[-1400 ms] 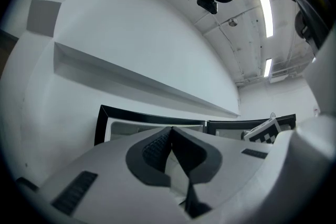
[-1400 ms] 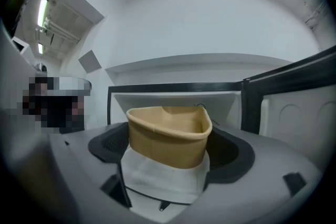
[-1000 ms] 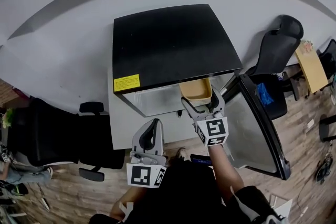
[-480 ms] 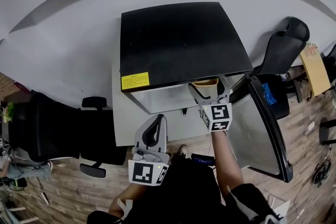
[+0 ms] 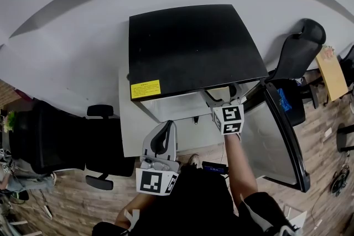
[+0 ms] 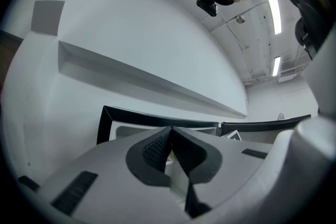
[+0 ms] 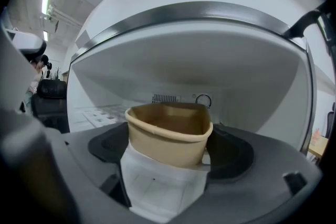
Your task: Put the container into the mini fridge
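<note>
Pushed forward over the last second, carrying the container [image 7: 168,134] from just outside the open front of the mini fridge [image 5: 188,47] to a spot under its black top, with only a pale sliver of rim left showing in the head view. Puts the placing step well along, as a judgement: already inside the cavity in the right gripper view, with white inner walls all round and the rear vent and dial straight ahead, yet not set down. Pinches the tan container low on its wall with the right gripper [image 5: 220,101], one dark pad on either side, keeping it upright, mouth up, nothing seen inside. Reaches in with the forearm stretched nearly straight from the body, marker cube [image 5: 228,119] just outside the fridge's front edge, beside the door [image 5: 274,135] swung wide to the right. Holds the left gripper [image 5: 162,135] low and near the torso, well apart from the fridge but pointing toward it, pads pressed together with nothing between. Calls next, probably, for lowering onto the shelf floor and letting go; cannot tell how near the base sits to that floor
</note>
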`<state>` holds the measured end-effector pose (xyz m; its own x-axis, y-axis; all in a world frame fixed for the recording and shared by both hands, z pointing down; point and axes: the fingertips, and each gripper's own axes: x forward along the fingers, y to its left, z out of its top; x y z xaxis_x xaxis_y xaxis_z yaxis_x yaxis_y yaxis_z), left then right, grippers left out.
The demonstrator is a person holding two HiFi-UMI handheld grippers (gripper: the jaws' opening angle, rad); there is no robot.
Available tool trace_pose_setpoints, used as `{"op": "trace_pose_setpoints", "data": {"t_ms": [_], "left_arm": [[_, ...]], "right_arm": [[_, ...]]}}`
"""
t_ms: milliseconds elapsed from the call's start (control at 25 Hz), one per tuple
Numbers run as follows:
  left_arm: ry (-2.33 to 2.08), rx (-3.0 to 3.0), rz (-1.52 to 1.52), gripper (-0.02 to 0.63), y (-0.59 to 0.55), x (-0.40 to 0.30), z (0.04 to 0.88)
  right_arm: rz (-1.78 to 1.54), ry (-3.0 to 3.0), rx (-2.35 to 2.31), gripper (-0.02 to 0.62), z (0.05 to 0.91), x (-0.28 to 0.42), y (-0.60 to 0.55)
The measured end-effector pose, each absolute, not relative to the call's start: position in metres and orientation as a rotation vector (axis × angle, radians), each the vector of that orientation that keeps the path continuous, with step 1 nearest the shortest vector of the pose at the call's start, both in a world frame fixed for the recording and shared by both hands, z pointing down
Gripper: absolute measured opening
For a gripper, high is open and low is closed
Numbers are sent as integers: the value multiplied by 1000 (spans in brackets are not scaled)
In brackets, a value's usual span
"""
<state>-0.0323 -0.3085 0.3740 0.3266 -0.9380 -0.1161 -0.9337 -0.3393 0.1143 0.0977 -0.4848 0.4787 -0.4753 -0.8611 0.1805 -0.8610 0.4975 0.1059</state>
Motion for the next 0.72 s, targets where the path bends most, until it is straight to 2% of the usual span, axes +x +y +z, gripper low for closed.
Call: {"op": "trace_pose_setpoints", "data": {"t_ms": [720], "left_arm": [[-1734,2561,-281,9,-303,-39,373]], "right_arm": [[17,-2471,1546,476,478,107,-474]]}}
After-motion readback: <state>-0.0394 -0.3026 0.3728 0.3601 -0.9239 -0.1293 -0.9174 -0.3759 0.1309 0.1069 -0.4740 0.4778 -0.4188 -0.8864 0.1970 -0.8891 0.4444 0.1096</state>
